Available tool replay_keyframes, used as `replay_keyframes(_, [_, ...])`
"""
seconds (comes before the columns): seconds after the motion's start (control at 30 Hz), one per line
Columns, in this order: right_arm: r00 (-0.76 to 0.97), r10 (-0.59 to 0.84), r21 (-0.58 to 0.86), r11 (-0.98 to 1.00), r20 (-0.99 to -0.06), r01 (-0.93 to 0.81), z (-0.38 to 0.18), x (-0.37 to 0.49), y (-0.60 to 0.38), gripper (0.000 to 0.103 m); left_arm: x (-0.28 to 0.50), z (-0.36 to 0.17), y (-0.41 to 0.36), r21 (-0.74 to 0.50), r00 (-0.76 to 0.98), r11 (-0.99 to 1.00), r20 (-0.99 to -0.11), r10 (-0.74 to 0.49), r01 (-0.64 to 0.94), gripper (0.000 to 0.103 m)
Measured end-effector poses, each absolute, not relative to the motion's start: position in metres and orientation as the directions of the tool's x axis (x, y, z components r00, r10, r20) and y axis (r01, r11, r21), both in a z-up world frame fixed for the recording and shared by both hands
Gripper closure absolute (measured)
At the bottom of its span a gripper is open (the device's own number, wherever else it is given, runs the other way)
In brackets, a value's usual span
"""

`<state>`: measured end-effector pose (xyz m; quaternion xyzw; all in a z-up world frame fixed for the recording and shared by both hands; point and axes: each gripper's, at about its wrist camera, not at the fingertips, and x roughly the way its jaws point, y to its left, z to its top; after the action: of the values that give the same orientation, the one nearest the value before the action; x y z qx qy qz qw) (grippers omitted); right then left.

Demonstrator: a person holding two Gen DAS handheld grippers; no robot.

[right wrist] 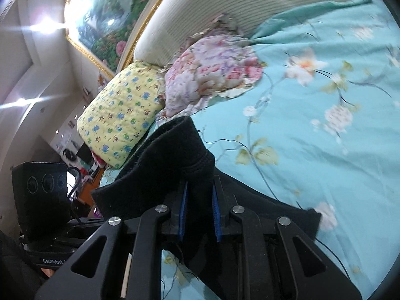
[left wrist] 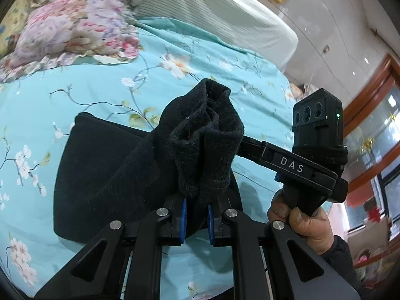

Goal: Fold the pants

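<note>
- Plainly, no box, basket or drawer shows in either view; the only thing bearing anything is the bed [left wrist: 100,92], whose turquoise flowered cover carries the black pants [left wrist: 105,175].
- Left gripper [left wrist: 196,218]: its blue-padded fingers [left wrist: 183,221] are drawn in close on a bunched fold of the pants, which stands up as a lump above the tips while the rest of the garment lies flat on the cover to the left.
- Right gripper [right wrist: 199,215]: likewise pinched on a thick fold of the pants [right wrist: 172,165], raised off the bed, with a ribbed band at the top edge and more black cloth trailing down to the right onto the cover.
- Only the left wrist view shows the person's right hand [left wrist: 300,222] gripping the handle of the other tool, lettered DAS, and a dark-framed window on the right.
- Only the right wrist view shows a yellow printed pillow [right wrist: 120,120] beside the pink floral pillow [right wrist: 212,70], and a gold-framed picture [right wrist: 105,20] above the pale headboard [right wrist: 205,7].
</note>
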<state>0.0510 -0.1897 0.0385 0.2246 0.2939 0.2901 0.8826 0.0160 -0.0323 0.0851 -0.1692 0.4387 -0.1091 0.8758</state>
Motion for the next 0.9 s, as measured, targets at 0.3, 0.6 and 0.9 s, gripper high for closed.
replay_keyframes(0.3, [0.679, 0.624, 0.607, 0.727, -0.388, -0.321, 0.015, 0.043, -0.217, 0.084, 0.030, 0.064, -0.052, -0.361, 0.549, 0.930, -0.764, -0.339, 0.072, 0.091])
replay_keyframes(0.6, [0.731, 0.529, 0.608, 0.769, -0.430, -0.198, 0.005, 0.035, -0.240, 0.079, 0.037, 0.053, -0.060, -0.386, 0.532, 0.914, -0.751, -0.391, 0.127, 0.063])
replay_keyframes(0.9, [0.801, 0.406, 0.638, 0.769, -0.439, -0.040, 0.004, 0.004, -0.270, 0.034, 0.025, 0.065, -0.059, -0.439, 0.534, 0.868, -0.689, -0.490, 0.230, 0.042])
